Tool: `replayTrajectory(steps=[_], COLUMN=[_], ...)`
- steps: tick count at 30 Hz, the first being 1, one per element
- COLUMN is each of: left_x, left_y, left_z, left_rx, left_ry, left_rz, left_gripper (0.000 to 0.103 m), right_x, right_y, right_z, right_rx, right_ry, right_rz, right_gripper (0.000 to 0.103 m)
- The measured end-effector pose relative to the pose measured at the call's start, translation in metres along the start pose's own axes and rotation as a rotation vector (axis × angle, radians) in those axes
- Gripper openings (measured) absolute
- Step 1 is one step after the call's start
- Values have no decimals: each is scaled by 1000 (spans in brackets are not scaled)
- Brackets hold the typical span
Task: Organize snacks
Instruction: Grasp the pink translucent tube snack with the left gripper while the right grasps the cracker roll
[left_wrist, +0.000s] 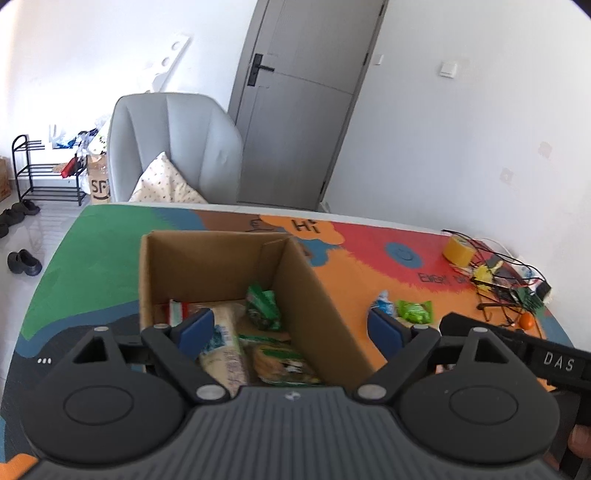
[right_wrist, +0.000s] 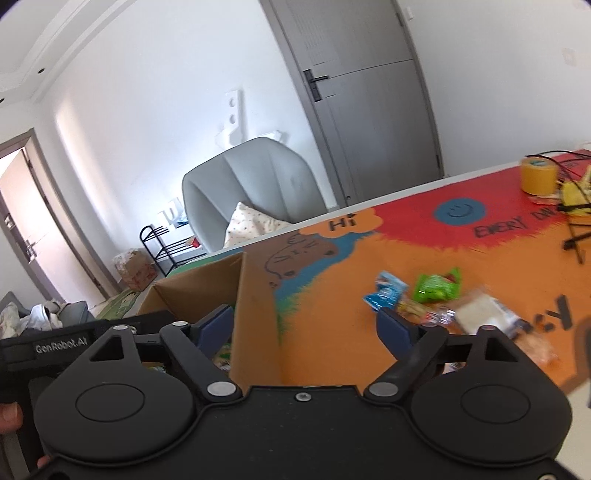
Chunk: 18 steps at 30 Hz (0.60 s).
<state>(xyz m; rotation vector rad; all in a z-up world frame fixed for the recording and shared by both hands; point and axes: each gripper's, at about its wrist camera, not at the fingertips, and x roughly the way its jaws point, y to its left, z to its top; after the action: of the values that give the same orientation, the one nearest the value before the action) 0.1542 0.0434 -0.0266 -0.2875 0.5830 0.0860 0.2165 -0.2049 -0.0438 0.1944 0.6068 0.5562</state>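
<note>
- Left gripper (left_wrist: 290, 328) hangs over the box (left_wrist: 303, 288), fingers spread wide, holding nothing.
- Right gripper (right_wrist: 306, 326) straddles the box wall, fingers released too.
- Some snacks (left_wrist: 225, 350) sit in the box, others (right_wrist: 436, 288) loose on the surface (right_wrist: 332, 273).

Grey door (left_wrist: 295, 99) top centre. Grey chair (left_wrist: 173, 147) w/ cushion (left_wrist: 166, 182) left of it. Black rack (left_wrist: 44, 173) and shoes (left_wrist: 24, 262) far left. Tape roll (left_wrist: 459, 250), wires (left_wrist: 506, 280) on mat (left_wrist: 369, 251), right.
</note>
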Motion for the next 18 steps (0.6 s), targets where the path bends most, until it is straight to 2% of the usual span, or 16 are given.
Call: replayTrajectory(steps=[3,11,18], left_x=[-10,-21,-23], left_y=[-13,-49,-78], left_z=[-4,-16,-25], left_rx=[14,56,86], left_ry=[-14,-1,13], left_rz=[-26,-80,-127], left_gripper=[94,94,94], right_x=[-17,-63,-88], right_y=[-8,-32,-56], right_z=[-2,-8,-12], right_rx=[0,16,51], right_ry=[-13,-57,-72], right_rz=[-22,-77,-118], right_gripper=[94,102,103])
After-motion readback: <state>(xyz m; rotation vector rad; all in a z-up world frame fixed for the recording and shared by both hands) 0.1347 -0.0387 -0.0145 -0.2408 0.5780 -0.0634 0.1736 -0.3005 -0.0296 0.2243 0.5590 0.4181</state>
